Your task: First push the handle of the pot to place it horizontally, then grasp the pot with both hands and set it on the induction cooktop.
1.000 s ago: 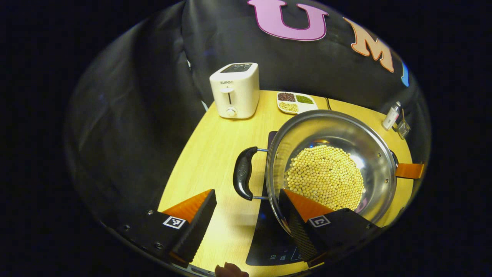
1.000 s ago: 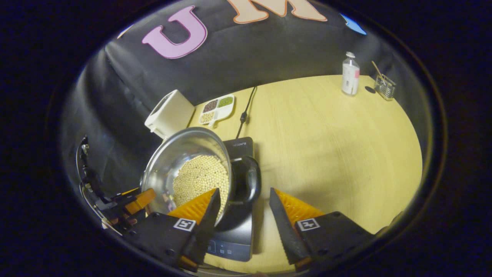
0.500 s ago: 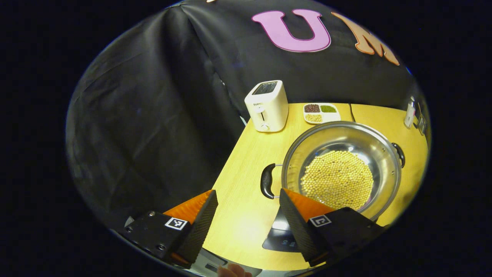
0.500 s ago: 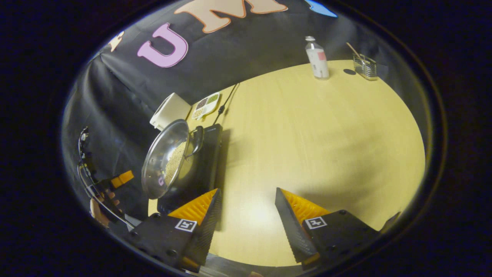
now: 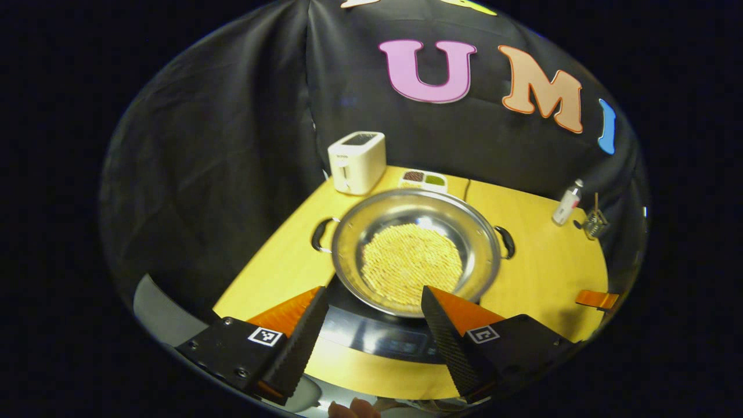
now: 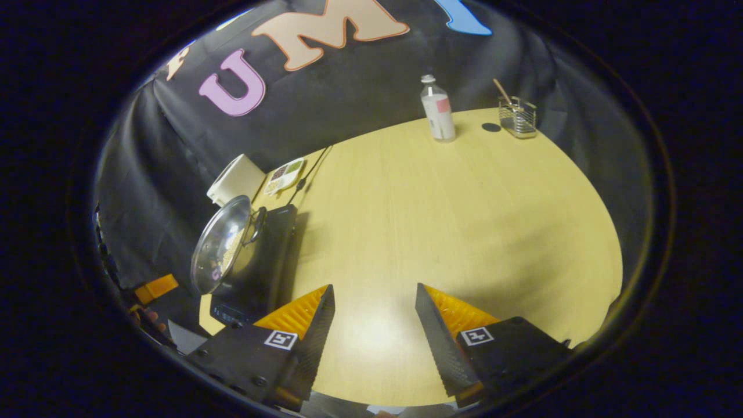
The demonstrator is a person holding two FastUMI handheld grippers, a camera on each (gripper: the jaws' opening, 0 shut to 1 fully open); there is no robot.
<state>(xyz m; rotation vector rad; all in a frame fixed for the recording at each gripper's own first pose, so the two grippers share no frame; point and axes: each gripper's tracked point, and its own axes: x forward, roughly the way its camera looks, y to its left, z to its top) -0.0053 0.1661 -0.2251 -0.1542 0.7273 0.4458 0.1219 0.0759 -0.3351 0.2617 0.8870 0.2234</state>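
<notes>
Fingers of left gripper [image 5: 371,319] and right gripper [image 6: 371,316] apart, empty. Shiny steel pot of yellow beans [image 5: 413,251] on black induction cooktop [image 5: 371,334]: heavy, rigid, slippery; best taken by black side handles [image 5: 318,234].

Both grippers have withdrawn from the pot [image 5: 415,252], which sat close between them a second ago. In the left gripper view, the left gripper [image 5: 371,337], formerly beside the pot's left handle [image 5: 319,234], now hangs nearer the table's front edge, facing the pot squarely. In the right gripper view, the right gripper [image 6: 371,334] has moved off rightward over bare table [image 6: 464,220], with the pot now far left.
</notes>
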